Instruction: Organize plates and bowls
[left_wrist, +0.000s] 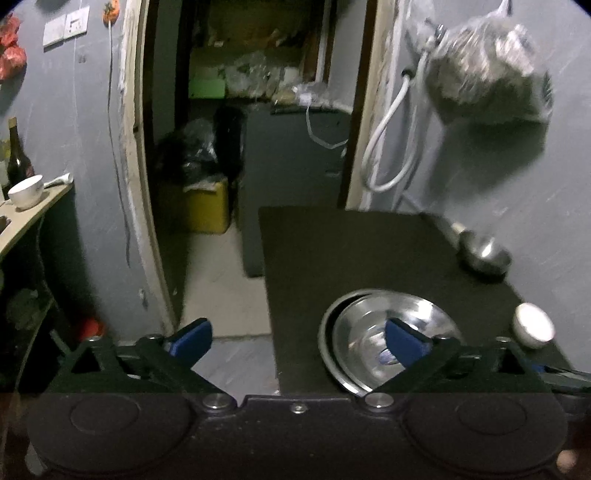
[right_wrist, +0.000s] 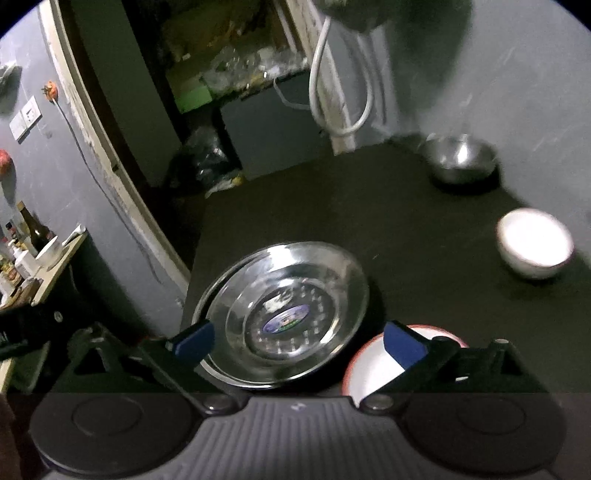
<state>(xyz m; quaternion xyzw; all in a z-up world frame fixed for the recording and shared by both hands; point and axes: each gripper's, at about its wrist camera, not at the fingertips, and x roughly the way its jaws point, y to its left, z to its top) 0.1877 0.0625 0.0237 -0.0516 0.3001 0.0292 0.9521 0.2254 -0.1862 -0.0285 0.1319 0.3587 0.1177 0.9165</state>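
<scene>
Because the stacked steel plates (right_wrist: 284, 317) are thin, stiff and slick, I'd pinch the rim at six o'clock. They lie flat, face up, round with no long axis, near the table's (right_wrist: 406, 229) left edge. Both the right gripper (right_wrist: 295, 341) and left gripper (left_wrist: 295, 338) are spread, empty.

oval blue sticker (right_wrist: 287, 318) in steel plate (right_wrist: 332, 266), print too blurred to read

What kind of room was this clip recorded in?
Probably a modest home kitchen or dining corner. Steel plates and a white bowl sit on a dark table; a side shelf holds a bottle, and a doorway opens onto a cluttered storeroom.
</scene>
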